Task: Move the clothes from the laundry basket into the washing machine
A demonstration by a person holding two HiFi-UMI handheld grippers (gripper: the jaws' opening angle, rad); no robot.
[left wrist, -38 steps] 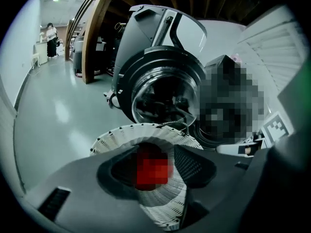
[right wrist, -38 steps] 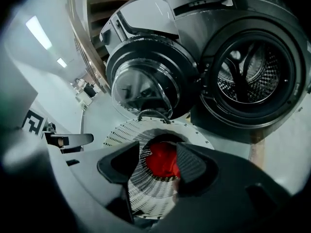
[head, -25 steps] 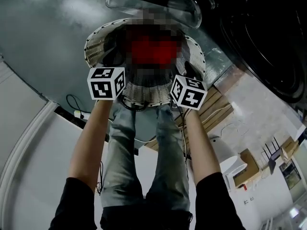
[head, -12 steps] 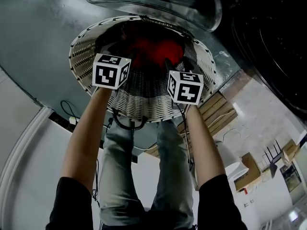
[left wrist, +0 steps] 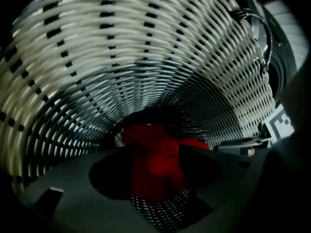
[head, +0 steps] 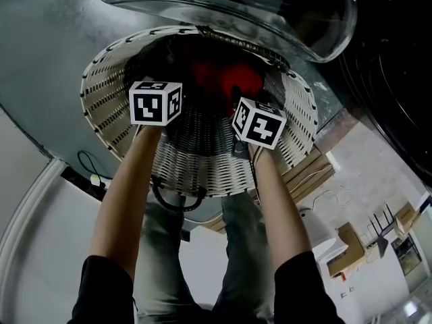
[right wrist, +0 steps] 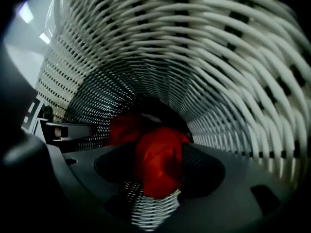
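A white wicker laundry basket [head: 101, 106] stands below me with red clothes [head: 226, 79] at its bottom. Both grippers point down into it. My left gripper [head: 177, 81] is at the left and my right gripper [head: 236, 93] at the right, each under its marker cube. In the left gripper view the jaws [left wrist: 155, 174] are opening, with the red garment [left wrist: 153, 154] in the gap just beyond the pads. The right gripper view shows the same: jaws [right wrist: 158, 171] opening over the red cloth [right wrist: 158, 159]. Neither pair presses on it. Wicker wall [left wrist: 121, 42] surrounds both.
The washing machine's glass door [head: 223, 5] hangs open just above the basket, and its dark drum [head: 391, 79] is at the right. A black cable [head: 175, 201] lies under the basket. Wooden boards [head: 304, 167] and cardboard boxes [head: 351, 248] sit on the floor to the right.
Both grippers have sunk deeper into the basket toward the red clothes. The basket and the door now look larger and nearer in the head view.
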